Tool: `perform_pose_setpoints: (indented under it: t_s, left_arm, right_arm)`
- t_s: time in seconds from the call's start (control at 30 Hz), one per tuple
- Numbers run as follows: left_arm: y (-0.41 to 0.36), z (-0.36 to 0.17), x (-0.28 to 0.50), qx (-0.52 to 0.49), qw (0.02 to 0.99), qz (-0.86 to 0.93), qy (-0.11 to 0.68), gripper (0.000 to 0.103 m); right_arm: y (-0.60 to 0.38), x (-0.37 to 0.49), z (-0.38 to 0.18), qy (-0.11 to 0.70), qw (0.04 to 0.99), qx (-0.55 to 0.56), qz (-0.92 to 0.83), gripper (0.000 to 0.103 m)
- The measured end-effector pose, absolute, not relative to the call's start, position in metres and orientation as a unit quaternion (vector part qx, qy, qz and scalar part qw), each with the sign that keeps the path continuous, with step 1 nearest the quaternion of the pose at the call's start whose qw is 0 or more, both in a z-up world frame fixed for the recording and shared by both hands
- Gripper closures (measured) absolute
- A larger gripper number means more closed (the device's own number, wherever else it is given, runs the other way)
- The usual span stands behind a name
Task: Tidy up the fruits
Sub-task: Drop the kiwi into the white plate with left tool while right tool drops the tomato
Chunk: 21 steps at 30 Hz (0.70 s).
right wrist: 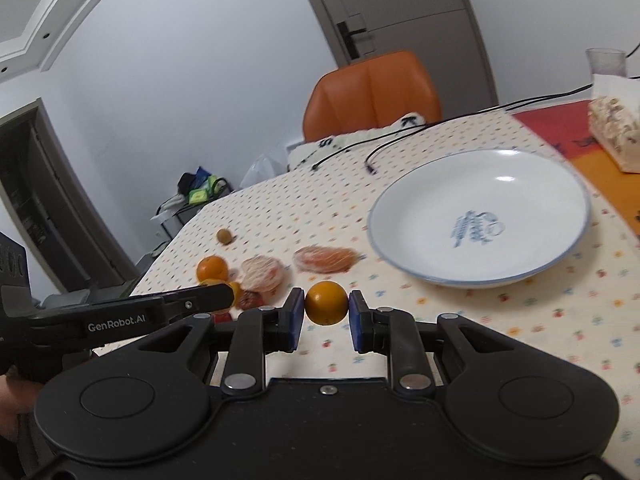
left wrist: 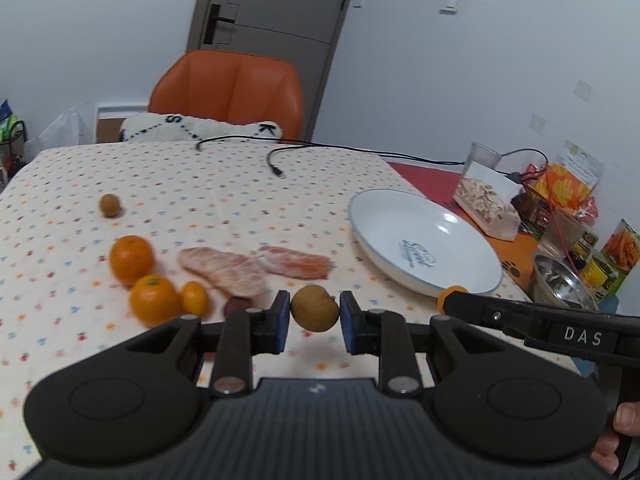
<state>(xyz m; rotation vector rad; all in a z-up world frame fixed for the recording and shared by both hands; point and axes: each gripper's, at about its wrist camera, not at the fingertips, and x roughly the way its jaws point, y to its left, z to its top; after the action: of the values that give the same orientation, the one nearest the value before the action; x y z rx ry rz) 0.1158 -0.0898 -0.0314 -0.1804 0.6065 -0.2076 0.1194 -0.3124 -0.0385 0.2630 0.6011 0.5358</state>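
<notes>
Brown longan (left wrist: 315,308) sat pinched in my left hand-held gripper (left wrist: 315,314), a kumquat (right wrist: 326,302) in the right hand-held gripper (right wrist: 325,308); next both needed carrying over the empty plate (right wrist: 420,268).

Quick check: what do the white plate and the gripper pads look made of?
White plate: likely glazed ceramic, going by its glossy highlights, blue rim line and printed mark. Blue pads on the left hand-held gripper: matte, probably rubber or foam, though the look leaves that open.

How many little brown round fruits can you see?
2. One small brown round fruit is squeezed between the left gripper's fingers; the other sits alone on the dotted tablecloth, far left. More may be hidden.
</notes>
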Motion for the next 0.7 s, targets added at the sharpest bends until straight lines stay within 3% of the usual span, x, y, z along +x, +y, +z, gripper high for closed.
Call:
perform_pose_setpoints:
  t_s: [0.7]
  left_arm:
    - [-0.157,-0.027,0.151,-0.062,0.943,-0.144,0.294,0.078]
  right_arm:
    - [-0.373,0.131,-0.040,0.272,0.930,0.152,0.195,0.081]
